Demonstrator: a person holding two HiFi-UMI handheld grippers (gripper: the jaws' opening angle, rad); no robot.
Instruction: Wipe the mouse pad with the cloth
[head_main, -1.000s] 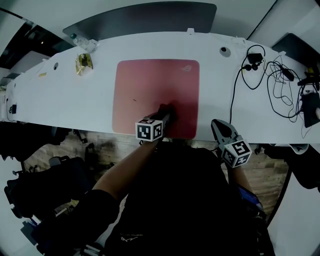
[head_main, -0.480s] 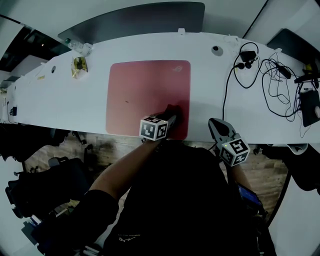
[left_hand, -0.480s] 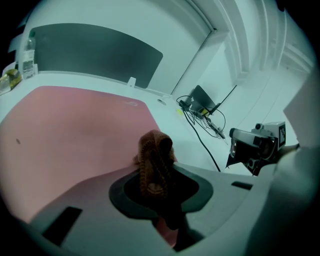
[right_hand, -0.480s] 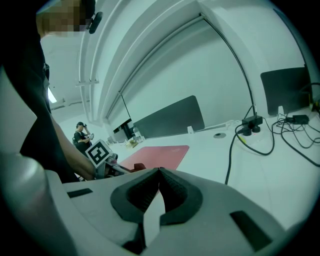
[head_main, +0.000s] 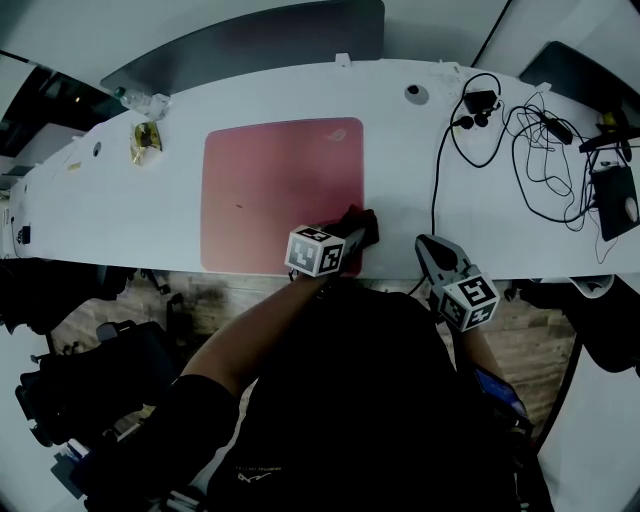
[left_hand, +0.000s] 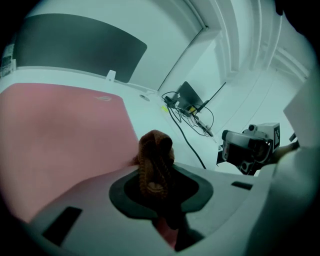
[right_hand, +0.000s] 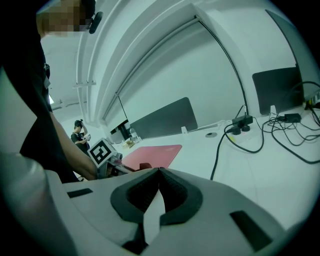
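The pink mouse pad (head_main: 270, 185) lies on the white table (head_main: 100, 215). My left gripper (head_main: 360, 232) is shut on a bunched brown cloth (head_main: 359, 221) and presses it down at the pad's near right corner. In the left gripper view the cloth (left_hand: 154, 152) stands up between the jaws of the left gripper (left_hand: 156, 175), with the mouse pad (left_hand: 60, 125) spread to its left. My right gripper (head_main: 432, 252) hovers at the table's near edge, right of the pad, shut and holding nothing. In the right gripper view, the right gripper (right_hand: 159, 171) has its tips touching; beyond lie the mouse pad (right_hand: 155, 151) and the left gripper's marker cube (right_hand: 102, 151).
Tangled black cables (head_main: 535, 140) and a dark device (head_main: 610, 200) cover the table's far right. One cable (head_main: 436, 190) runs down to the near edge beside the right gripper. A dark panel (head_main: 250, 45) stands behind the table. A small wrapped item (head_main: 145, 138) lies at the far left.
The left gripper has slid the cloth rightwards along the pad's near edge, from inside the pad to its near right corner. The right gripper has hardly moved.
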